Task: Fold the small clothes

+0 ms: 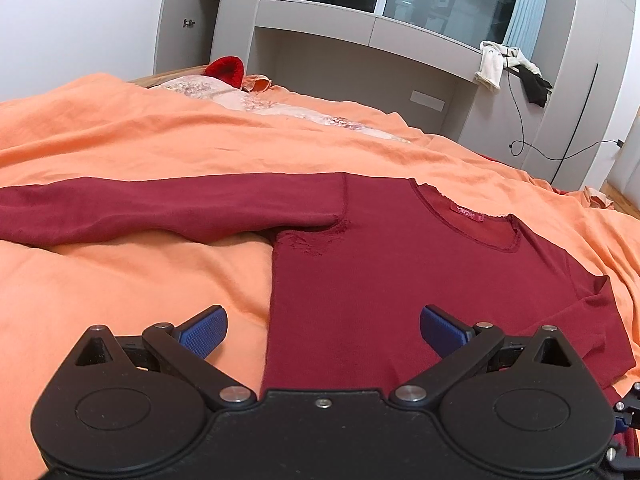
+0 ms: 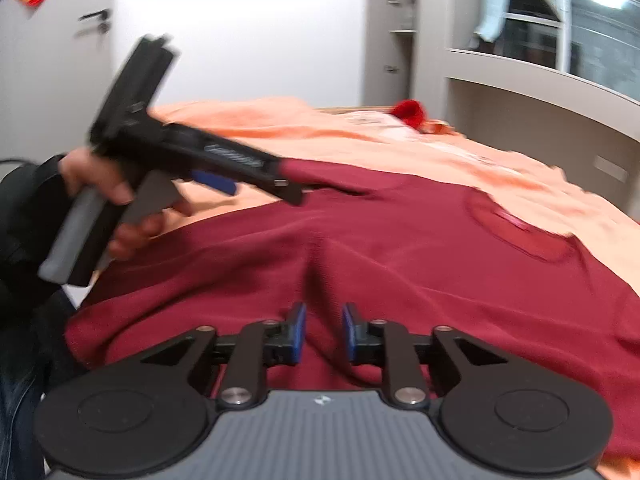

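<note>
Since the maroon long-sleeve top (image 1: 400, 280) lay flat for folding, left gripper (image 1: 323, 330) hovered wide open, right gripper (image 2: 323, 334) narrowly parted, gripping nothing.

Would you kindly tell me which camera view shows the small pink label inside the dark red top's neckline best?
The left wrist view: the small pink label sits sharp and unobstructed inside the dark red long-sleeved top's neckline. The right wrist view shows it only as a blurred pink streak.

A home bedroom: bed under an orange sheet (image 1: 140, 132), built-in wardrobe (image 1: 420, 40), door (image 2: 60, 60).
</note>
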`<state>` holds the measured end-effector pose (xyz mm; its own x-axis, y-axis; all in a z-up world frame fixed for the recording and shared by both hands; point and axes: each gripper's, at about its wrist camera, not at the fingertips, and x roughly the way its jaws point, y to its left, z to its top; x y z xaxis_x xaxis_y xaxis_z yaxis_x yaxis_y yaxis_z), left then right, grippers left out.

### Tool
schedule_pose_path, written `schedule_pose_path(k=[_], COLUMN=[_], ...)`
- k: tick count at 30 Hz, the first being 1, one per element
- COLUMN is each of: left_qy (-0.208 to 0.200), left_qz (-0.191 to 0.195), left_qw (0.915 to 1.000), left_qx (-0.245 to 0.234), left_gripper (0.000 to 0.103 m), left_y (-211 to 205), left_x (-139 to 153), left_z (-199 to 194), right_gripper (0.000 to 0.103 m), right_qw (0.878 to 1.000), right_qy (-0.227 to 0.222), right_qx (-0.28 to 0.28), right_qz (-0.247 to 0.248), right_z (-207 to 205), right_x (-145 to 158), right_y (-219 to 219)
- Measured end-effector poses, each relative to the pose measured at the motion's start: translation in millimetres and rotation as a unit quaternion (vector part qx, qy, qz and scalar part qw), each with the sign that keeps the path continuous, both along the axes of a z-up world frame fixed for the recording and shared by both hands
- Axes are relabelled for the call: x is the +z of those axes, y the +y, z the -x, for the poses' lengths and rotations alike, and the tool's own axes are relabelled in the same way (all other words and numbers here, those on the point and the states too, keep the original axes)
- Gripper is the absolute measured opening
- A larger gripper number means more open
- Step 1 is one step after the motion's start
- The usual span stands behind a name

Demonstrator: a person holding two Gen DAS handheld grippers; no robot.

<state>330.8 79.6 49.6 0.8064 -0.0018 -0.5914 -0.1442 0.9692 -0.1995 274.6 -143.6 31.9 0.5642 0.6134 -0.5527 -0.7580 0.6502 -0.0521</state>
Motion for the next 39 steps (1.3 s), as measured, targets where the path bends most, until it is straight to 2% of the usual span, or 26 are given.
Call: schedule_pose_path(k=[3, 6, 8, 9, 10, 14, 17, 20, 22, 24, 26, 29, 33, 37, 39], left_qy=[0.001, 0.000, 0.001, 0.001, 0.001, 0.000, 0.000, 0.002, 0.003, 0.005, 0.003, -0.005, -0.003, 0.007, 0.025], left_qz=[-0.001, 0.001, -0.001, -0.001, -0.001, 0.002, 0.003, 0.002, -0.002, -0.002, 0.001, 0.011, 0.019, -0.018, -0.048], left_qw=[1.0000, 1.0000, 1.0000, 1.0000, 1.0000, 1.0000, 1.0000, 1.0000, 1.0000, 1.0000, 0.9999, 0.9988, 0.9945, 0.9891, 0.9871], left_qx=[0.000, -0.001, -0.001, -0.001, -0.001, 0.000, 0.002, 0.001, 0.000, -0.005, -0.015, -0.047, -0.103, -0.146, -0.150], left_gripper=[0.102, 0.102, 0.102, 0.102, 0.102, 0.102, 0.102, 0.102, 0.102, 0.102, 0.102, 0.102, 0.102, 0.102, 0.102], left_y=[-1, -1, -1, -1, -1, 0, 0, -1, -3, -4, -5, -8, -23, -48, -58], left_x=[0, 0, 0, 0, 0, 0, 0, -1, -2, -3, -3, 0, -1, -9, -17], left_z=[0, 0, 0, 0, 0, 0, 0, -1, -1, -1, 0, 3, 5, 4, 1], right_gripper=[0.033, 0.035, 0.034, 0.018, 0.008, 0.006, 0.007, 0.013, 0.021, 0.045, 0.052, 0.055, 0.055, 0.055, 0.050], right_qw=[0.999, 0.999, 0.998, 0.998, 0.998, 0.999, 0.998, 0.998, 0.999, 0.999, 0.999, 0.999, 0.995, 0.991, 0.989], right_qy=[0.005, -0.005, 0.013, 0.027, 0.037, 0.019, 0.010, 0.017, 0.027, 0.037, 0.032, 0.014, 0.025, 0.023, 0.024], right_qx=[0.028, 0.016, 0.006, 0.004, 0.004, 0.022, 0.038, 0.034, 0.030, 0.024, 0.015, -0.026, -0.094, -0.125, -0.139], right_qz=[0.021, 0.047, 0.057, 0.054, 0.046, 0.029, 0.045, 0.041, 0.021, -0.001, -0.014, -0.013, -0.030, -0.046, -0.054], right_z=[1, -7, -17, -21, -22, -4, 12, 16, 16, 16, 20, 21, 0, -21, -31], right_x=[-5, -13, -21, -24, -25, -17, -17, -22, -23, -18, -11, -1, 2, -1, -4], right_y=[16, 28, 34, 35, 34, 27, 25, 20, 13, 7, -5, -27, -60, -72, -70])
